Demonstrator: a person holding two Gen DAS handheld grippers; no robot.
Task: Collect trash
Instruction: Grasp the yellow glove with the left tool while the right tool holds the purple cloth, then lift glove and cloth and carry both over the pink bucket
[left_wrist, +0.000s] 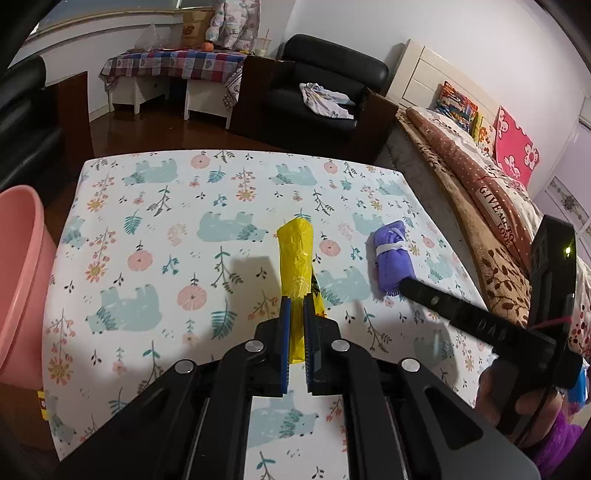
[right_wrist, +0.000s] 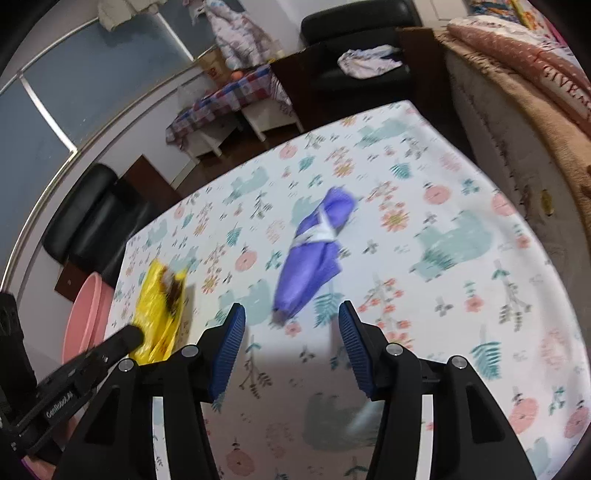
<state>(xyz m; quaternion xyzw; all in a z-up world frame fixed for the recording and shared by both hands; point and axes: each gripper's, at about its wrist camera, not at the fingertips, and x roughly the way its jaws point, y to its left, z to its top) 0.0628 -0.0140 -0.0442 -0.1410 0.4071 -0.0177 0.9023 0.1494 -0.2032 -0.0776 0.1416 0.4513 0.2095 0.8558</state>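
Note:
A rolled yellow plastic bag (left_wrist: 295, 258) lies on the table with the floral bear cloth (left_wrist: 166, 206). My left gripper (left_wrist: 295, 304) is shut on the yellow bag's near end. A purple bundle tied with a white strip (left_wrist: 391, 254) lies to its right. In the right wrist view my right gripper (right_wrist: 291, 314) is open and empty, just short of the purple bundle (right_wrist: 314, 251). The yellow bag (right_wrist: 159, 306) shows at the left with the left gripper's finger on it.
A pink plastic bin (left_wrist: 22, 280) stands off the table's left edge; it also shows in the right wrist view (right_wrist: 86, 317). A bed with blankets (left_wrist: 480, 177) runs along the right. A black armchair (left_wrist: 321, 88) stands behind the table.

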